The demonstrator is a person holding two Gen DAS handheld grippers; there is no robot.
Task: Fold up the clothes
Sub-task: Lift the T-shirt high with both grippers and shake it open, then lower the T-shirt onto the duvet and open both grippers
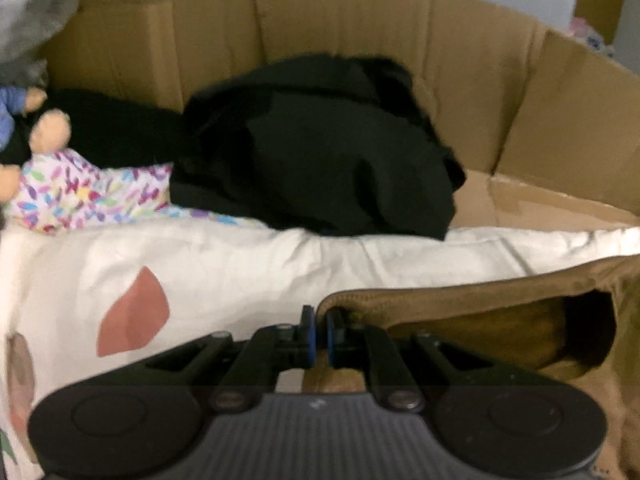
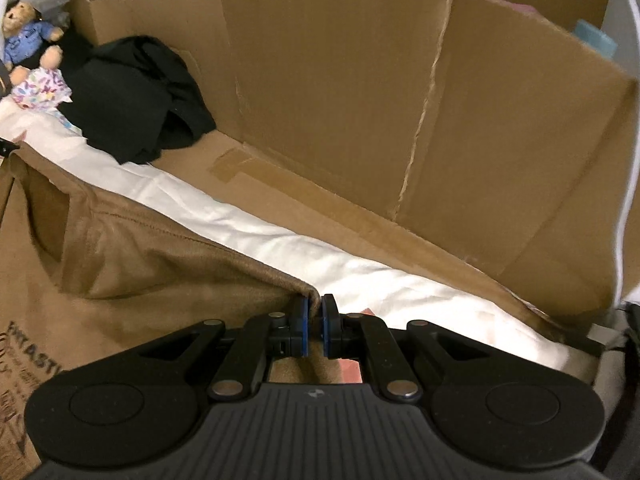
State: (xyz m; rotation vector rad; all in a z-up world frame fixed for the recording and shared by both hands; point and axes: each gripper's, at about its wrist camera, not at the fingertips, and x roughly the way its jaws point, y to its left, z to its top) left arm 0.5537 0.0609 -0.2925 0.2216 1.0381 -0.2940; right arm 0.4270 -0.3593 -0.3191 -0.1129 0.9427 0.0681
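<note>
Nearby: black clothes (image 1: 320, 144), teddy bear (image 2: 28, 28), cardboard wall (image 2: 340, 80) behind.

Black clothes (image 1: 320, 144) blurred; brown garment (image 1: 500, 320) cut off at right.

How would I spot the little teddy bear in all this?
Start at the tall cardboard wall behind the bedding and follow it to its far left end. There, past the heap of black clothes, sits the teddy bear, beside a butterfly-print cloth. It alone has a furry face and wears a blue shirt.
</note>
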